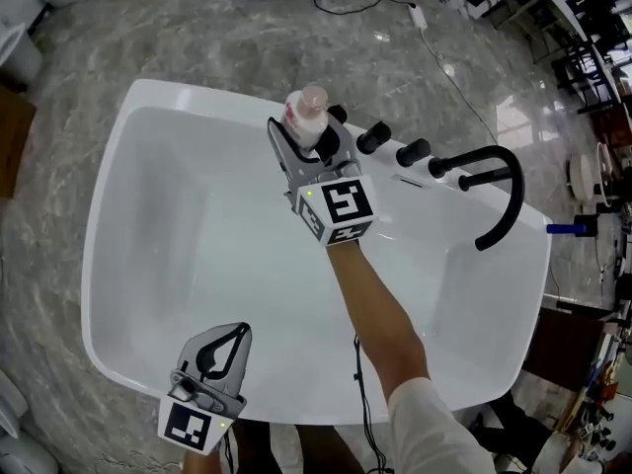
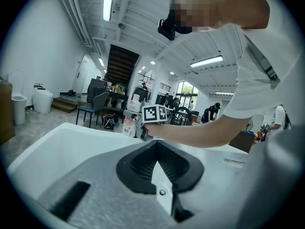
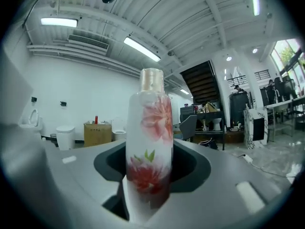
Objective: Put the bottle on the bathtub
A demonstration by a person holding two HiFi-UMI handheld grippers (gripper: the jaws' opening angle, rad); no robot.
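Your left gripper [image 1: 240, 334] sits low over near rim of bathtub [image 1: 97, 255], jaws closed tip to tip, nothing between them. Your right arm stretches across white tub. Right gripper [image 1: 308, 138] at far rim, jaws clamped on lower body of bottle [image 1: 309, 107]. Bottle upright, white with red flowers, pale cap on top, just left of row of black knobs [image 1: 373, 138]. Black curved tap [image 1: 506, 197] further right along same rim. Cannot tell whether bottle base touches rim.
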